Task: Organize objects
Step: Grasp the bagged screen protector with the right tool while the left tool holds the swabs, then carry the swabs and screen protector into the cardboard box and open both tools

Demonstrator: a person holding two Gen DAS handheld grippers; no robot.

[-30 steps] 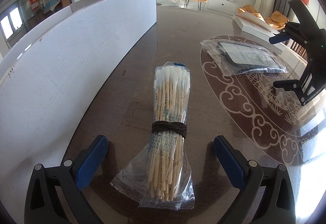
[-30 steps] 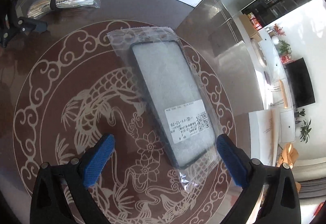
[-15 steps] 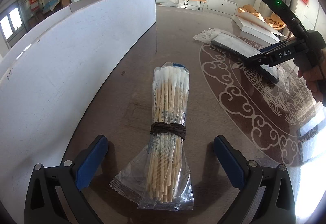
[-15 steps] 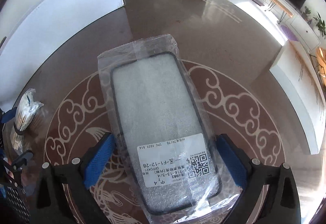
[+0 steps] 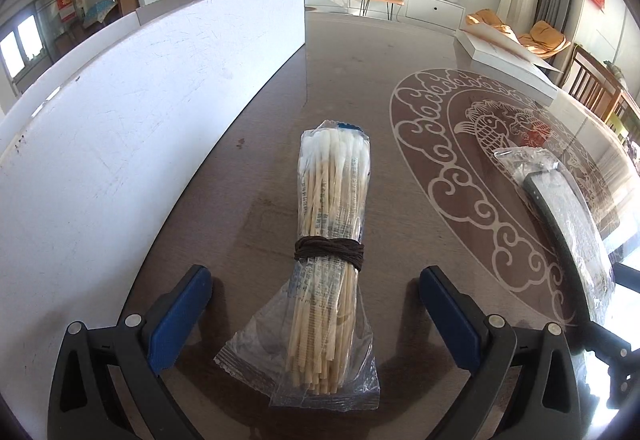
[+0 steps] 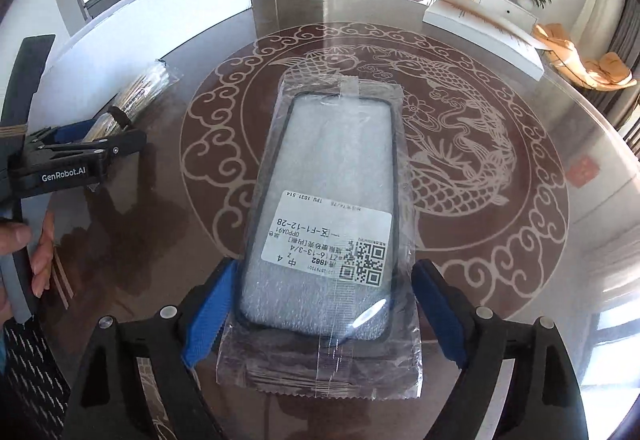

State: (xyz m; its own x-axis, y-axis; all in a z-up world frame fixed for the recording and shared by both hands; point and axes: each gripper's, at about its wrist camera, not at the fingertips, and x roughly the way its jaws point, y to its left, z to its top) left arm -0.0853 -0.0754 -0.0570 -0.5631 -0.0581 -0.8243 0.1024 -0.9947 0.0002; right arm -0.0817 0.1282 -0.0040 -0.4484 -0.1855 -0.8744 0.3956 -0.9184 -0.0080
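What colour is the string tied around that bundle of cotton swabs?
Dark brown string, wound several times around the cotton swabs; the left wrist view shows it best.

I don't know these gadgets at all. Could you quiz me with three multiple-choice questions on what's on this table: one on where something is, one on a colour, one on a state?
1. Where does the bag of cotton swabs lie?
A. between the left gripper's fingers
B. on the white board
C. on the phone case

2. What colour is the cord round the swabs?
A. red
B. dark brown
C. white

3. How is the phone case packed?
A. loose
B. in a box
C. in a clear bag with a label

Answers: 1 A, it lies on the table between the open blue pads. 2 B, a dark brown band. 3 C, clear plastic and a white label show.
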